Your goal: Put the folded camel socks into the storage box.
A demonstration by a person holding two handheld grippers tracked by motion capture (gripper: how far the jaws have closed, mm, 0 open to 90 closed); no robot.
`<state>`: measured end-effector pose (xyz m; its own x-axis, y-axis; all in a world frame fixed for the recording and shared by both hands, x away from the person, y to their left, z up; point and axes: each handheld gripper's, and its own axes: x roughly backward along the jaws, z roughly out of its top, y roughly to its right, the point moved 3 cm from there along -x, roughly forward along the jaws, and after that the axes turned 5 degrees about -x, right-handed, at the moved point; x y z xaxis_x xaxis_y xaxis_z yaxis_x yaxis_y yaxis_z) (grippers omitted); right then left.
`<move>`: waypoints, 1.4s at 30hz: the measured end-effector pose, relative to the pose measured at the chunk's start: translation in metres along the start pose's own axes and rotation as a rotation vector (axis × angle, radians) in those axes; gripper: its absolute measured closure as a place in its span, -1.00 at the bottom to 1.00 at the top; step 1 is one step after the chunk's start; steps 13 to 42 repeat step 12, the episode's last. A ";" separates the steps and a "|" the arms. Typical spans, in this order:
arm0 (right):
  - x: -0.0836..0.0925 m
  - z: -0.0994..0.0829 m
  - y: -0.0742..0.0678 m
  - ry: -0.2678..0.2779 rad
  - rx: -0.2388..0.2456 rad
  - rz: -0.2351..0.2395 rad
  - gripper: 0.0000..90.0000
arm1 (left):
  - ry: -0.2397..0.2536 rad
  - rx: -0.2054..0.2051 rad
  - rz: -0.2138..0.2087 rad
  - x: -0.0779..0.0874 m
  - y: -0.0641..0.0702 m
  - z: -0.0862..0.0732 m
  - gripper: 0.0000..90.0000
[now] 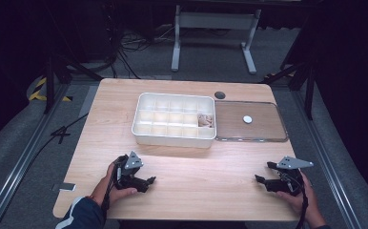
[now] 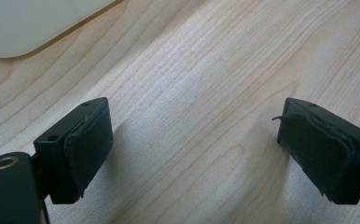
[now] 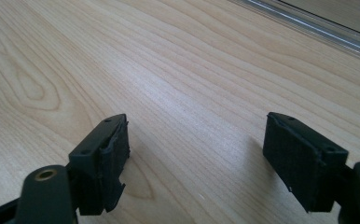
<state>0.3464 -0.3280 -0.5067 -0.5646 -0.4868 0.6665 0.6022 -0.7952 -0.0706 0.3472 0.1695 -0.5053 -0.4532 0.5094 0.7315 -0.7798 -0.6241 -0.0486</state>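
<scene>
A white compartment box [image 1: 174, 120] stands at the middle back of the wooden table [image 1: 196, 167], with a small tan thing [image 1: 206, 120] in a right-hand cell. Its clear lid [image 1: 250, 121] lies flat to the right, a white round disc [image 1: 247, 119] on it. My left gripper [image 1: 147, 182] rests near the front left, held in a hand; its jaws stand open over bare wood [image 2: 194, 140]. My right gripper [image 1: 262, 173] sits at the front right, likewise open with nothing between its pads [image 3: 194, 154]. A corner of the white box [image 2: 33, 23] shows in the left gripper view.
A dark round hole [image 1: 219, 95] is in the table behind the lid. The lid's clear edge [image 3: 318, 28] crosses the top right of the right gripper view. Beyond the table stand a white frame leg [image 1: 176, 43] and floor cables [image 1: 125, 47].
</scene>
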 end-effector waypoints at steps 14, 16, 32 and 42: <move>0.000 0.000 0.000 0.000 -0.002 -0.003 -0.49 | -0.002 -0.009 -0.003 -0.001 -0.001 0.001 -0.79; 0.000 0.000 0.000 0.000 -0.002 -0.003 -0.49 | -0.002 -0.009 -0.003 -0.001 -0.001 0.001 -0.79; 0.000 0.000 0.000 0.000 -0.002 -0.003 -0.49 | -0.002 -0.009 -0.003 -0.001 -0.001 0.001 -0.79; 0.000 0.000 0.000 0.000 -0.002 -0.003 -0.49 | -0.002 -0.009 -0.003 -0.001 -0.001 0.001 -0.79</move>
